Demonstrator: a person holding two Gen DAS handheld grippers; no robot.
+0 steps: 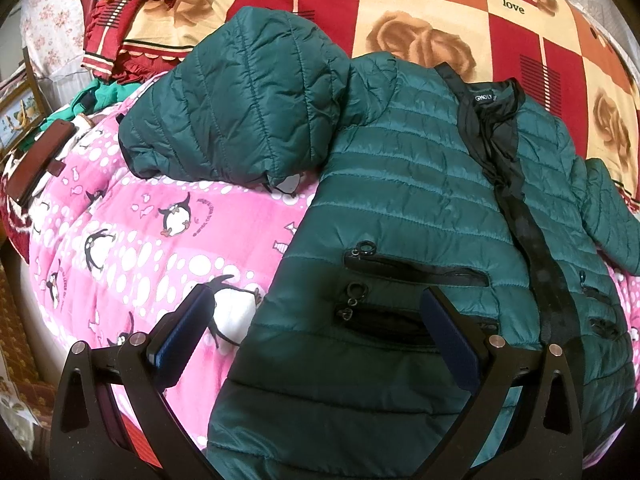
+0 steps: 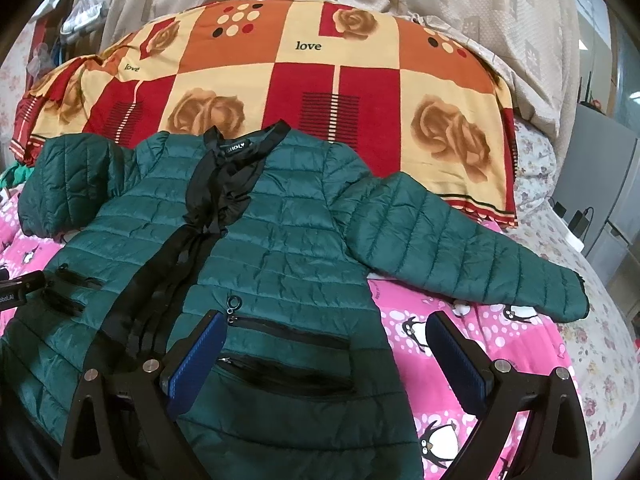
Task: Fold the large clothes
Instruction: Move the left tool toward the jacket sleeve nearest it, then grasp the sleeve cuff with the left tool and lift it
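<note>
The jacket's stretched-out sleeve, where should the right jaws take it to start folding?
Grip the sleeve at its cuff, coming from the right side. It lies flat and straight out over the pink penguin blanket, its end free, so it probably swings across the jacket easily.

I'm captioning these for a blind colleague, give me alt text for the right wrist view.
A green quilted jacket lies face up on a pink penguin blanket, one sleeve stretched out to the side. The open right hand-held gripper hovers over its lower pockets, with a rose-patterned pillow behind.
</note>
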